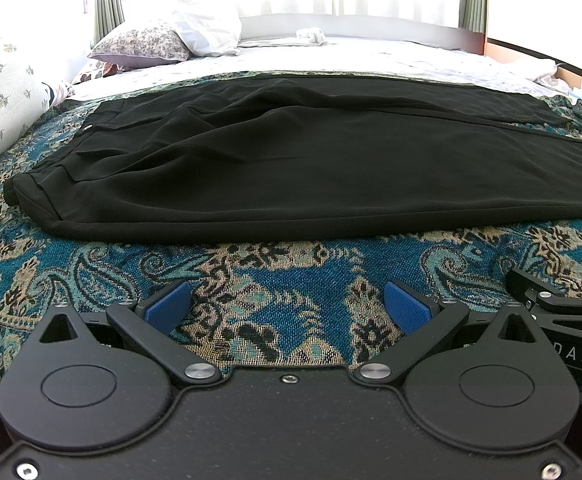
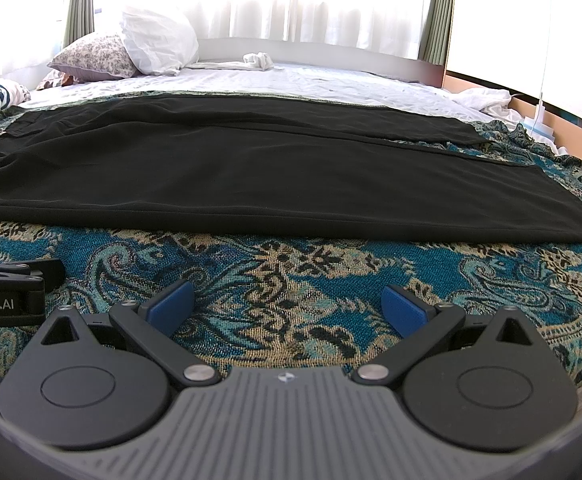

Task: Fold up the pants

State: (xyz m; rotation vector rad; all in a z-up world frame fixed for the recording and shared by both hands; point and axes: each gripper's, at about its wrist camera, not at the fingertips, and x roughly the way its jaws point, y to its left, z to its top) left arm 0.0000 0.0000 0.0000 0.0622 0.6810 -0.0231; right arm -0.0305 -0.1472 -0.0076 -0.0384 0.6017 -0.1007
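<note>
Black pants (image 1: 291,168) lie spread flat across a blue paisley blanket (image 1: 283,280), waistband to the left, legs running right. In the right wrist view the same pants (image 2: 271,176) stretch side to side, the leg hems ending at the right. My left gripper (image 1: 287,306) hovers open over the blanket, a short way in front of the pants' near edge. My right gripper (image 2: 287,306) is open too, empty, at a similar distance from the near edge. Each gripper's side shows in the other's view: the right gripper's body (image 1: 563,312) and the left gripper's body (image 2: 11,288).
The paisley blanket (image 2: 291,280) covers the bed's near half; a white sheet (image 2: 251,80) lies behind. Pillows (image 1: 171,36) are stacked at the back left, a crumpled white cloth (image 2: 257,60) by the window. A wooden bed frame (image 2: 491,84) runs at the right.
</note>
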